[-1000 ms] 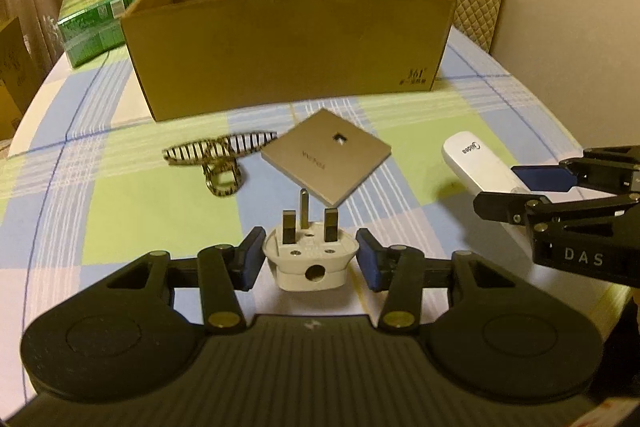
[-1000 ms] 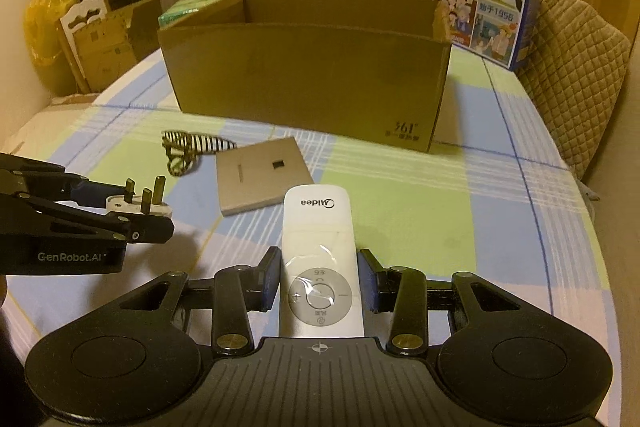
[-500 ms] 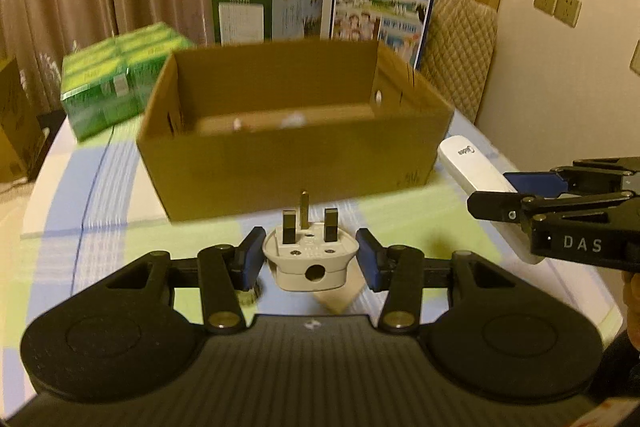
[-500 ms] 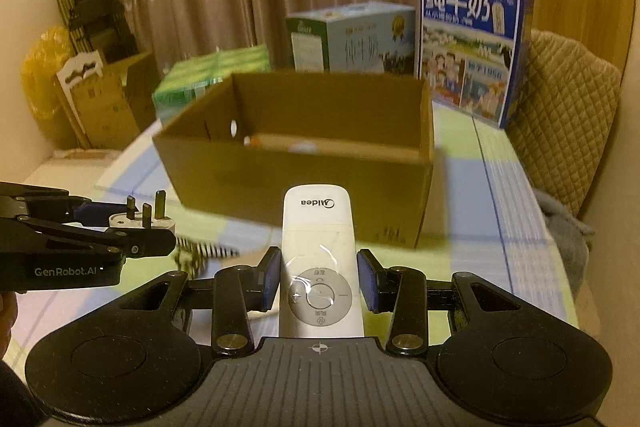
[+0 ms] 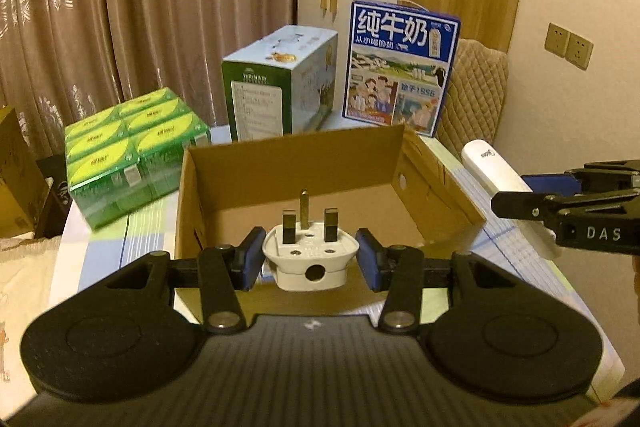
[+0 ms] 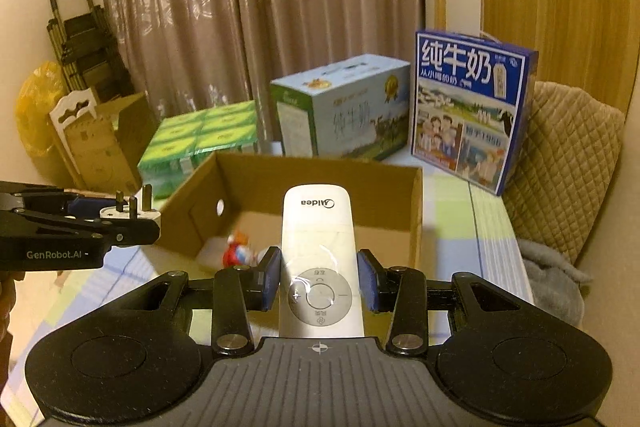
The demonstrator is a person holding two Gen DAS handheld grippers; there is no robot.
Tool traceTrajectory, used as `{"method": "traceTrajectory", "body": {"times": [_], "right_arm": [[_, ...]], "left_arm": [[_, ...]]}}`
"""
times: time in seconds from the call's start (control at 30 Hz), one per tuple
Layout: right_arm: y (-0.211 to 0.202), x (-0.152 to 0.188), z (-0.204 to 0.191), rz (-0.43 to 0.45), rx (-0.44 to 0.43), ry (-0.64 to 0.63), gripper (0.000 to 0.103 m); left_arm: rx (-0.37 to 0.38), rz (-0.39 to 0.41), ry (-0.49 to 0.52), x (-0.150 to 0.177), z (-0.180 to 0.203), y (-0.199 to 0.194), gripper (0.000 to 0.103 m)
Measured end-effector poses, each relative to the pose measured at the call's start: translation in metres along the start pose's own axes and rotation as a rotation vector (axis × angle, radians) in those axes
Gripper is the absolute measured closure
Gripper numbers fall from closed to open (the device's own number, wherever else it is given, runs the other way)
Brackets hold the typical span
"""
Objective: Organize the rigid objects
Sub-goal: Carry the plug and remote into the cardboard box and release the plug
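— Left gripper?
— Clamped on a white three-pin plug, held above the open cardboard box.
— Right gripper?
— Clamped on a white Midea remote, over the box's near wall.

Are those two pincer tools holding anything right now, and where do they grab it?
Left gripper clamps a white plug by its body's sides, prongs up. Right gripper squeezes a white remote by its side edges, near the round button pad.
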State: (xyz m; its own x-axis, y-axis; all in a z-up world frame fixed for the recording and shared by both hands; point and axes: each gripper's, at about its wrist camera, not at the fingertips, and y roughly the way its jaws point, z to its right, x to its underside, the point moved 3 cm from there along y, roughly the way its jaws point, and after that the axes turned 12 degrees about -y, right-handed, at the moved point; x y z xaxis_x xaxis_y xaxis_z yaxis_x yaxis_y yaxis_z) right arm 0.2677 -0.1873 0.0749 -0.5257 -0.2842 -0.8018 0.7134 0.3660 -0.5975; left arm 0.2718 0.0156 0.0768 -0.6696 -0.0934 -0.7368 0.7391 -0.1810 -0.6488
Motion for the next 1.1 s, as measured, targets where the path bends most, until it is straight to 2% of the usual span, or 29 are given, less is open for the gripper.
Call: {"method": "traceTrajectory", "body": {"times": [0.3,0.8,1.1], "right_arm": [[0.028,-0.034,0.018,-0.003,0.016,0.012,0.065],[0.081,-0.009,0.032,-0.106,0.015,0.062,0.065],[0.101,-0.007,0.043,-0.121,0.038,0.098,0.065]], "left_arm": [[-0.001,-0.017,0.001,-0.026,-0.006,0.03,0.06],[-0.004,-0.086,0.004,-0.013,-0.007,0.073,0.06],[0.004,-0.098,-0.031,-0.021,-0.009,0.098,0.06]]}}
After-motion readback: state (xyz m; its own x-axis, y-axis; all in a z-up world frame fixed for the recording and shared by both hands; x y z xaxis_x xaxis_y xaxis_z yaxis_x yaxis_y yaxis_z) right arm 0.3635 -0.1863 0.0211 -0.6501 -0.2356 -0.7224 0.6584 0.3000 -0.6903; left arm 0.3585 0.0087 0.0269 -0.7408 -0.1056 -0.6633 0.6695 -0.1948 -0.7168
